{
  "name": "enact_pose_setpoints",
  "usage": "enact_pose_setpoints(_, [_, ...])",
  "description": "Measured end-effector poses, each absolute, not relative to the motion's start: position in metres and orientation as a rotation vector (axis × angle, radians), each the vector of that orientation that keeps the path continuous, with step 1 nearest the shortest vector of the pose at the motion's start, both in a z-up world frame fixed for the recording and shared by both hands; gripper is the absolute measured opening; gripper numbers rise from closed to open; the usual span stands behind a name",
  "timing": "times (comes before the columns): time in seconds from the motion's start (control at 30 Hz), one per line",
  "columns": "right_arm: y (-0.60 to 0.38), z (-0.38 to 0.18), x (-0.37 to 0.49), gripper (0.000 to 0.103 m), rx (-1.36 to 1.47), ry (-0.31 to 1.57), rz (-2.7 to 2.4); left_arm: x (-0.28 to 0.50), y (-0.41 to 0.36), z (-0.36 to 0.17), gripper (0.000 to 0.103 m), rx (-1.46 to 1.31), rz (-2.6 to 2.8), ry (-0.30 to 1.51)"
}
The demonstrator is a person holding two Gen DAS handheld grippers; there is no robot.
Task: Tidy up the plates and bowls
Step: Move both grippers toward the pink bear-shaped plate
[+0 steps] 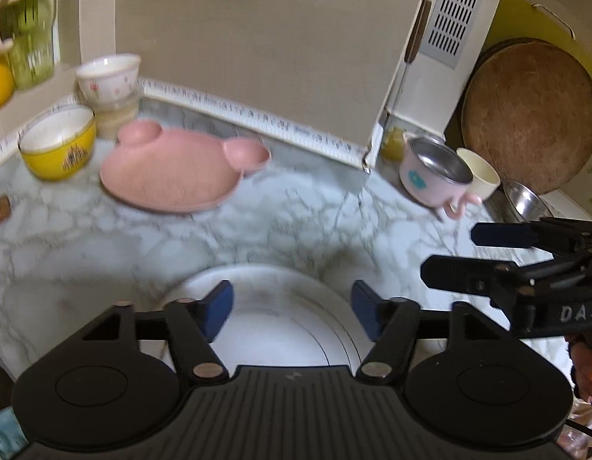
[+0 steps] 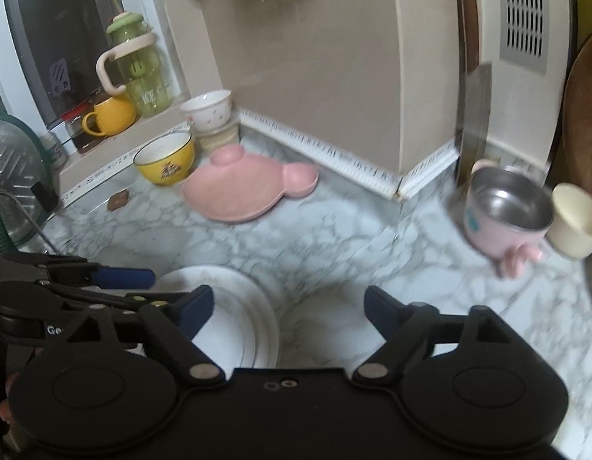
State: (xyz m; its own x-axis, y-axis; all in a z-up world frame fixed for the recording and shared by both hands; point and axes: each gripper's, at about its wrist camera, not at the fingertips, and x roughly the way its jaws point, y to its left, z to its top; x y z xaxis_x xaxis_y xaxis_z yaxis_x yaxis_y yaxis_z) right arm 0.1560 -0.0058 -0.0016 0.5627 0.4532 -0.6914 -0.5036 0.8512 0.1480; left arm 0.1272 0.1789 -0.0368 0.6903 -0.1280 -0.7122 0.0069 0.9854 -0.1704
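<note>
A stack of white plates (image 1: 273, 326) (image 2: 234, 306) rests on the marble counter (image 1: 296, 222), close under both grippers. My left gripper (image 1: 292, 303) (image 2: 142, 287) hovers over the stack, open, with nothing between its blue pads. My right gripper (image 2: 288, 303) (image 1: 476, 255) is open and empty too, just right of the stack. Farther back lie a pink mouse-shaped plate (image 1: 173, 176) (image 2: 242, 188), a yellow bowl (image 1: 58, 145) (image 2: 165, 161) and a white floral bowl (image 1: 108, 76) (image 2: 208, 109) stacked on another bowl. At the right lies a tipped pink steel-lined cup (image 1: 434, 172) (image 2: 503, 211).
A cream cup (image 1: 482, 176) (image 2: 576, 222) sits beside the pink cup. A round wooden board (image 1: 530, 115) leans at the far right with a steel bowl (image 1: 526, 199) below it. A green bottle (image 2: 138, 69) and orange mug (image 2: 112, 115) stand on the window ledge.
</note>
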Motion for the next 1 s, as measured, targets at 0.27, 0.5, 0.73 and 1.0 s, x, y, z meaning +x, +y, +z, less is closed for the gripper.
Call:
enact_pose_setpoints(0.27, [0.008,0.011,0.166,0.103,-0.101,0.709,0.519,0.149,0.191,-0.025,0.075,-0.128,-0.017,0.765])
enact_pose_setpoints(0.5, [0.032,0.012,0.182,0.103,-0.103,0.696,0.486,0.170,0.225,-0.019,0.075,-0.097,0.038,0.743])
enact_pose_setpoints(0.73, [0.068,0.008,0.202,0.103,-0.118,0.729,0.464,0.197,0.269,-0.020,0.075,-0.069,0.071,0.767])
enact_pose_setpoints(1.0, [0.104,-0.008,0.228,0.102,-0.152,0.795,0.436,0.237,0.318,-0.032,0.075,-0.089,0.083,0.804])
